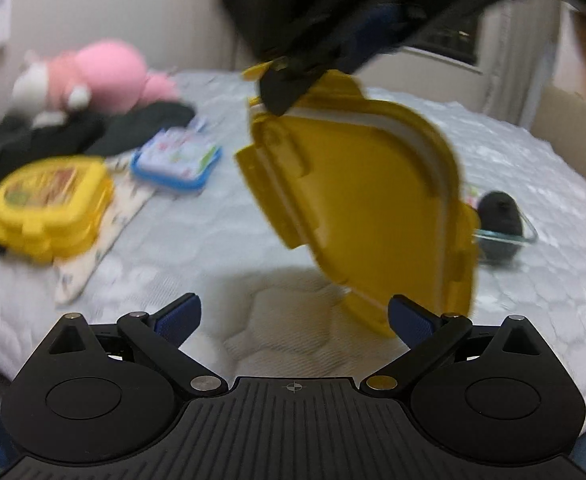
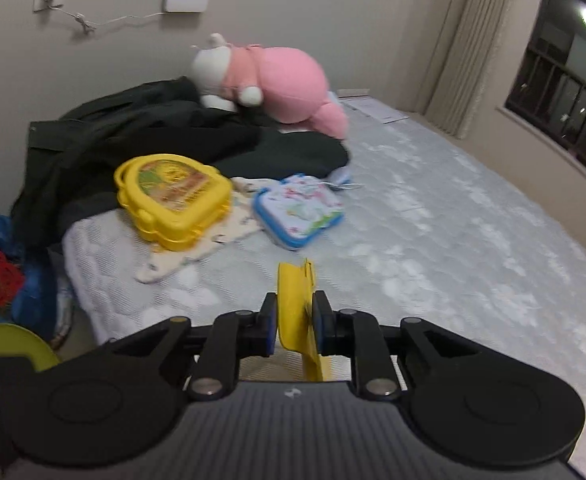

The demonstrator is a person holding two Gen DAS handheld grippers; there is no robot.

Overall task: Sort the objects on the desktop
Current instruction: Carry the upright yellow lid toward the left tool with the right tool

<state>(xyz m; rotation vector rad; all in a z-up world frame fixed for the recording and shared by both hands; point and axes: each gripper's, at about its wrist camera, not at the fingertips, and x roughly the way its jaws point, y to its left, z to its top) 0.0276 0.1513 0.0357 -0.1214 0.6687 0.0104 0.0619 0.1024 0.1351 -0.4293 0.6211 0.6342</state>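
Your right gripper (image 2: 295,326) has its blue-padded jaws drawn narrow, pinching the edge of a yellow plastic lid (image 2: 295,300) with side latch flaps. In the right wrist view the lid stands edge-on between the pads. In the left wrist view that same yellow plastic lid (image 1: 357,200) hangs tilted in the air from the right gripper (image 1: 281,88), above the quilted white mattress (image 1: 253,220).

Your left gripper (image 1: 294,318) has its jaws spread wide with nothing between them; the lid's lower corner hangs just ahead of its right finger, whether touching you cannot tell.

Ahead and left of the right gripper: a closed yellow plastic lunch box with a printed top (image 2: 173,198) lying on a patterned cream cloth (image 2: 197,248), and beside it a blue-rimmed printed box (image 2: 299,210). Behind these, dark clothing (image 2: 153,136) and a pink and white plush toy (image 2: 277,84).

Beyond the hanging lid, right of the left gripper, a clear glass dish holding a dark rounded object (image 1: 501,228) sits partly hidden by the lid.
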